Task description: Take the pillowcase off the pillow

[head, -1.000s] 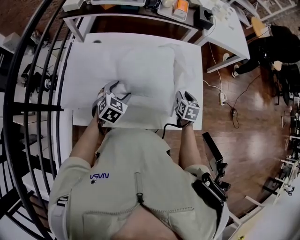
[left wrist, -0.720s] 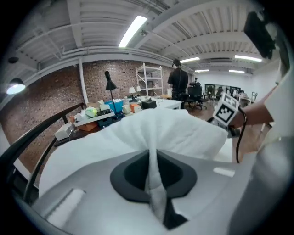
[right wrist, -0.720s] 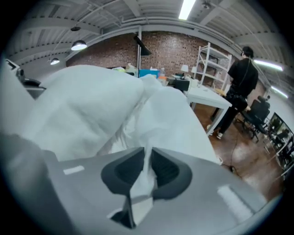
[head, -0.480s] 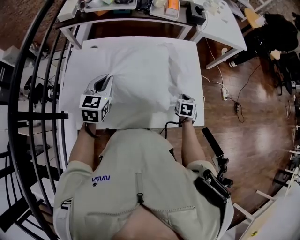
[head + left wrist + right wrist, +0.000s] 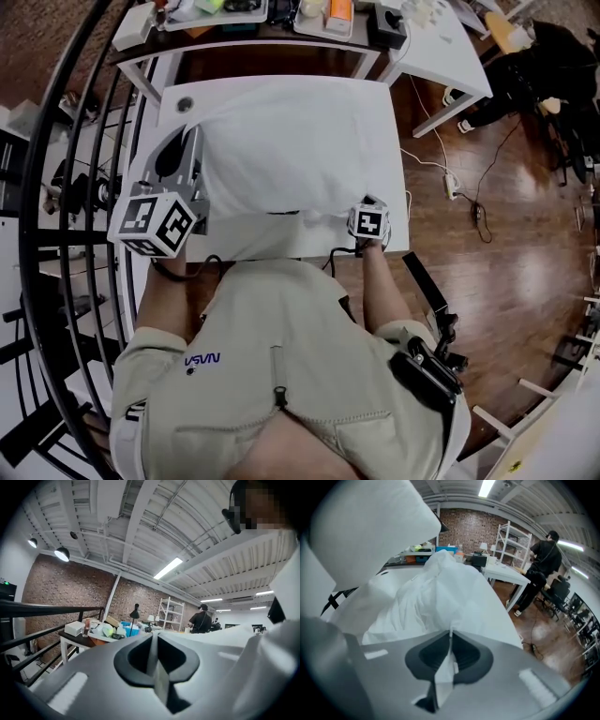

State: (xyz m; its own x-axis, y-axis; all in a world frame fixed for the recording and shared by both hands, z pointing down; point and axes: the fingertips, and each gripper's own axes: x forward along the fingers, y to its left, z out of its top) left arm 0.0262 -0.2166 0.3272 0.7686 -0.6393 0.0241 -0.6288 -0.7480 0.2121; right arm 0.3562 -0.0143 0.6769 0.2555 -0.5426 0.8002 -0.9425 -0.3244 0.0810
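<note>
On the left, the left claw (image 5: 153,639) was up off the counter (image 5: 392,178), pointing level at the left edge of the pillowcase (image 5: 291,141). Its jaws were closed on a thin fold of pale cloth, and the white bulk sat just to its right. The pillowcase, full and puffy, lay across the counter's middle between both claws. The right claw (image 5: 450,632) was low at the near right corner, tilted down. Its jaws had just been closing and now pinched white pillowcase fabric, the rest bunched ahead.
</note>
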